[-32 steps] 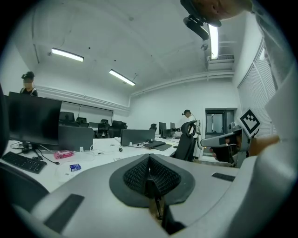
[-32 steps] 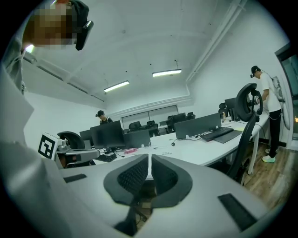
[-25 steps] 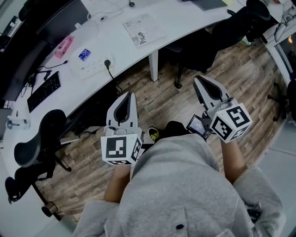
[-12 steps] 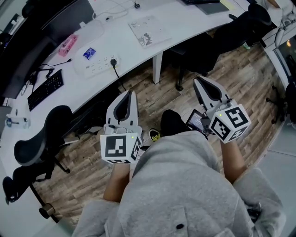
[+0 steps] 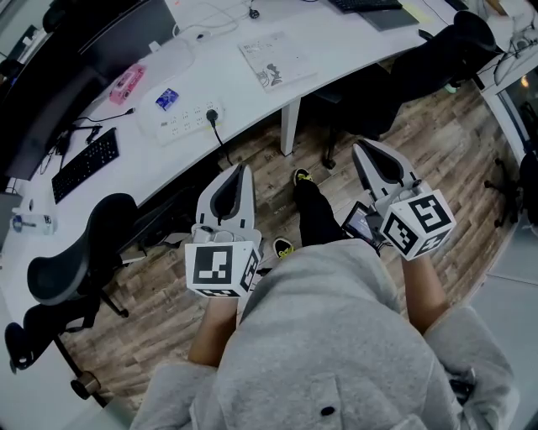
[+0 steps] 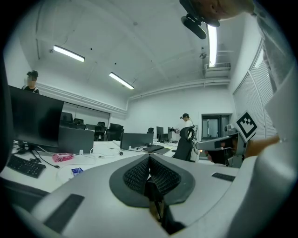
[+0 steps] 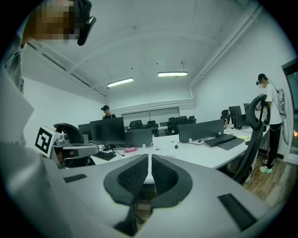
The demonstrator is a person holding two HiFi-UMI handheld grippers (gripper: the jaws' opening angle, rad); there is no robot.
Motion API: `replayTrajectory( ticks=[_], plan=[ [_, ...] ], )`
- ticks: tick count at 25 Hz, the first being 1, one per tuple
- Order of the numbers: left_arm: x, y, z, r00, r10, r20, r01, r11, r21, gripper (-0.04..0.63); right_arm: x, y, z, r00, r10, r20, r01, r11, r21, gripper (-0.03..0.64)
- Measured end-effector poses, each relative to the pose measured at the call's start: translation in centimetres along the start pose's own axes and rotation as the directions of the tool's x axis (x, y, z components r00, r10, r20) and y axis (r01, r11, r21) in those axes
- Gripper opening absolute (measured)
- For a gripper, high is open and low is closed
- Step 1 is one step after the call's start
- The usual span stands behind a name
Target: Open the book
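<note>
Shoe [image 5: 302, 176] stepped forward | left gripper [image 5: 244, 167], right gripper [image 5: 359, 146] clenched | chair [image 5: 420, 59] near book [image 5: 277, 60] on desk [image 5: 353, 34]

Two grippers: left gripper [image 5: 243, 170], right gripper [image 5: 360, 147]. One book [image 5: 277, 63] on counter [image 5: 353, 34]. Two keyboards: left keyboard [image 5: 84, 165], top keyboard [image 5: 366, 4]. One power strip [image 5: 189, 117]. One pink case [image 5: 126, 84].

Bright ceiling strip lights [image 7: 172, 74], fisheye-warped edges, dark vignetted corners

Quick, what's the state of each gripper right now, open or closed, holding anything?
Left gripper: closed, holding nothing.
Right gripper: closed, holding nothing.
</note>
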State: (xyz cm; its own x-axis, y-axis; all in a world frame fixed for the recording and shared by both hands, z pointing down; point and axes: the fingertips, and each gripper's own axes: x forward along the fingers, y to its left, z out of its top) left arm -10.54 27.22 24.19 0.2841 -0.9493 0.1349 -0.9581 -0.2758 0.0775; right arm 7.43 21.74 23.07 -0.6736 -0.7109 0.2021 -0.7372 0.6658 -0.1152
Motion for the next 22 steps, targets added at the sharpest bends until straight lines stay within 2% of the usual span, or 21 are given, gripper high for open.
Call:
replayTrajectory(
  ticks=[12, 22],
  plan=[
    [1.5, 2.1, 0.5, 1.0, 0.02, 0.006, -0.02, 1.0, 0.008, 0.011, 2.8, -0.7, 0.1, 1.0, 0.018, 0.001, -0.018, 1.0, -0.015, 0.043],
    [6.2, 3.3, 0.2, 1.0, 0.012, -0.009, -0.012, 1.0, 0.005, 0.011, 6.3, -3.8, -0.2, 1.0, 0.022, -0.02, -0.022, 1.0, -0.009, 0.043]
  ],
)
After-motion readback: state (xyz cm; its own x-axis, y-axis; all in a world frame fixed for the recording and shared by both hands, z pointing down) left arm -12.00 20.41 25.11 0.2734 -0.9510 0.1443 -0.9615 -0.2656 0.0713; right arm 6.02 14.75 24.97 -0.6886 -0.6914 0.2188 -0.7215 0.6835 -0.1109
